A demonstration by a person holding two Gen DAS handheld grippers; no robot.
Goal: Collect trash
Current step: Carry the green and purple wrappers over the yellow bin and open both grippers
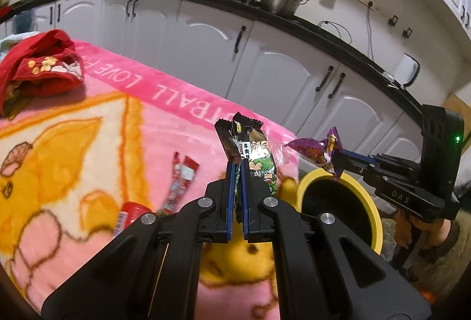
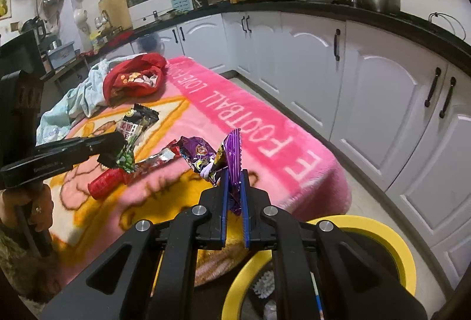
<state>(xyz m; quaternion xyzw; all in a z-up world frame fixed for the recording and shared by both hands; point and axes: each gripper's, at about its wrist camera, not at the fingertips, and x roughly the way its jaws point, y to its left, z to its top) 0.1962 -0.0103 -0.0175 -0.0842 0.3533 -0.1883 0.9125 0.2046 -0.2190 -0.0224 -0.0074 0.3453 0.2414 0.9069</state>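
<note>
My left gripper (image 1: pixel 238 172) is shut on a black and green snack wrapper (image 1: pixel 250 149), held upright above the pink blanket; it also shows in the right wrist view (image 2: pixel 134 131). My right gripper (image 2: pixel 234 181) is shut on a purple snack wrapper (image 2: pixel 232 155), held over the rim of the yellow-rimmed bin (image 2: pixel 379 228). In the left wrist view the purple wrapper (image 1: pixel 318 150) hangs above the bin (image 1: pixel 368 196). A red and silver wrapper (image 1: pixel 181 181) and a red cylinder-shaped piece (image 2: pixel 106 181) lie on the blanket.
A pink cartoon blanket (image 2: pixel 250 119) covers the table. A red cloth (image 2: pixel 132 78) and a light blue cloth (image 2: pixel 73 102) lie at its far end. White kitchen cabinets (image 2: pixel 368 78) under a black counter run along the right.
</note>
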